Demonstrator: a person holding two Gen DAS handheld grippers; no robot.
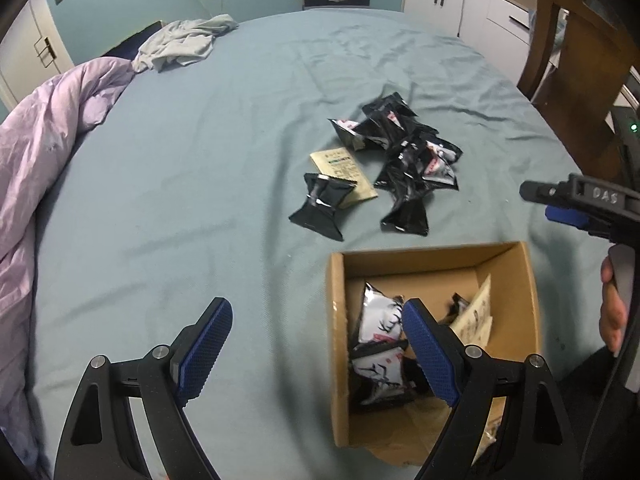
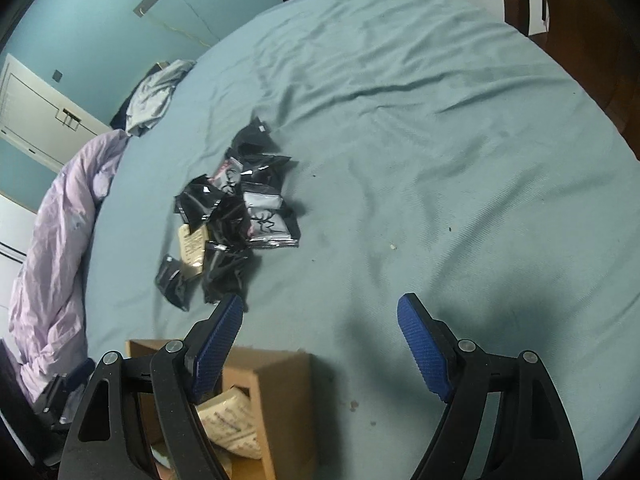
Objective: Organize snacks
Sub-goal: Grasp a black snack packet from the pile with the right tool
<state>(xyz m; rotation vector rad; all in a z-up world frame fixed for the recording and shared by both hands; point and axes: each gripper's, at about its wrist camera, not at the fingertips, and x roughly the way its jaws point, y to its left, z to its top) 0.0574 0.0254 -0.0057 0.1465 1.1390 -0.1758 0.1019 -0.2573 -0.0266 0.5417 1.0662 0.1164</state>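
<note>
Hand-held gripper (image 1: pixel 316 320) beside snack box (image 1: pixel 338 320)

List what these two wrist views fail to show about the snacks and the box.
- Cardboard box contents: in the left wrist view, the left gripper finger covers some packets; the near end runs behind the gripper.
- Same box in the right wrist view: the right gripper arm hides most of the inside.
- Pile of black packets: overlapping, so no count.
- Beige packet: print too small to read.
</note>
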